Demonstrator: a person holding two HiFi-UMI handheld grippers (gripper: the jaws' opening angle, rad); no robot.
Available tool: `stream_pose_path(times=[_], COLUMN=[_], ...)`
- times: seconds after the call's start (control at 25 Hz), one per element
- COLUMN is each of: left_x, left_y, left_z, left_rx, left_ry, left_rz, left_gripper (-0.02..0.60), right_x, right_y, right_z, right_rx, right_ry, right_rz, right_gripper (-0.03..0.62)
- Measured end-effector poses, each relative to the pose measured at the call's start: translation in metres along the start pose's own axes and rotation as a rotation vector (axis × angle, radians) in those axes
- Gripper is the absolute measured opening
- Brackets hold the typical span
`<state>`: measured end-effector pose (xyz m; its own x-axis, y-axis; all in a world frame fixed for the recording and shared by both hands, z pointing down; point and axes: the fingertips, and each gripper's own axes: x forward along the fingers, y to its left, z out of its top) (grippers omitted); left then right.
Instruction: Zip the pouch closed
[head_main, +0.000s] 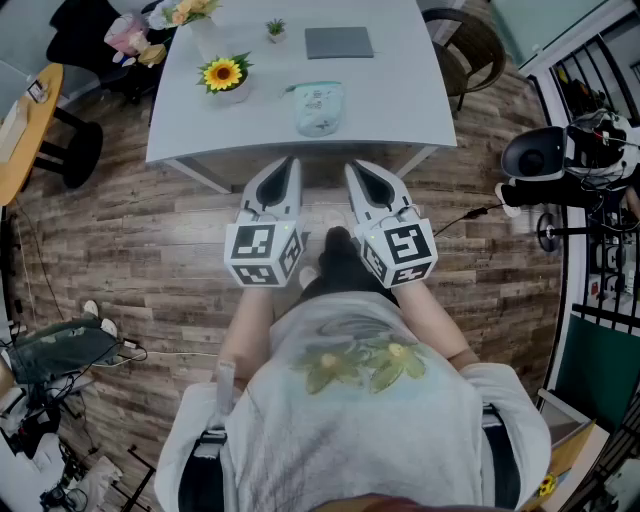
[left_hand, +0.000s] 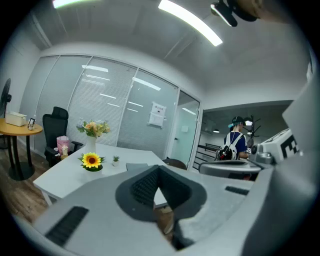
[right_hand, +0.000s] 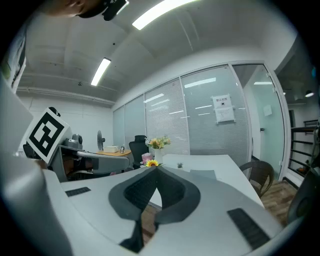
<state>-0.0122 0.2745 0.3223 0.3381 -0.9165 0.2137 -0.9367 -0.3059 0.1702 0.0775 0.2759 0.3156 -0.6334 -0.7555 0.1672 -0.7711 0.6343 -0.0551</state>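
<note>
Wood-plank floor (head_main: 150, 240) fills the near half of the head view. Over it the person holds both tools side by side, close to the body and well short of the bench (head_main: 400, 90).

The left tool (head_main: 290, 162) points toward the bench's near edge. In the left gripper view, the left tool (left_hand: 159, 168) has its jaws brought together, the tips touching and only a dark diamond-shaped gap behind them. Nothing is caught between them. The right tool (head_main: 352, 166) lies just beside it, angled slightly away. In the right gripper view, the right tool (right_hand: 156, 168) likewise has its jaws pressed tip to tip and holds nothing.

The pouch (head_main: 320, 108), pale blue-green, lies flat on the white bench close to the near edge, about midway along it and well apart from both tools. Its zip is too small to make out.

To the left of the pouch sits a sunflower pot (head_main: 224, 75). Farther back are a grey pad (head_main: 339, 42), a small plant (head_main: 276, 30) and, at the far left corner, a vase of flowers (head_main: 190, 12). A wicker chair (head_main: 475, 45) stands at the bench's right end.
</note>
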Motion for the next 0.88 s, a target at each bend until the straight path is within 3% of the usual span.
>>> stream_pose_path(times=[0.88], left_x=[0.103], left_y=[0.04], left_z=[0.043], left_rx=[0.066], left_ry=[0.021], left_rz=[0.017], left_gripper=[0.005], right_x=[0.098], right_y=[-0.081], right_z=[0.03], right_rx=[-0.031], right_ry=[-0.008], right_rz=[0.079], right_gripper=[0.018])
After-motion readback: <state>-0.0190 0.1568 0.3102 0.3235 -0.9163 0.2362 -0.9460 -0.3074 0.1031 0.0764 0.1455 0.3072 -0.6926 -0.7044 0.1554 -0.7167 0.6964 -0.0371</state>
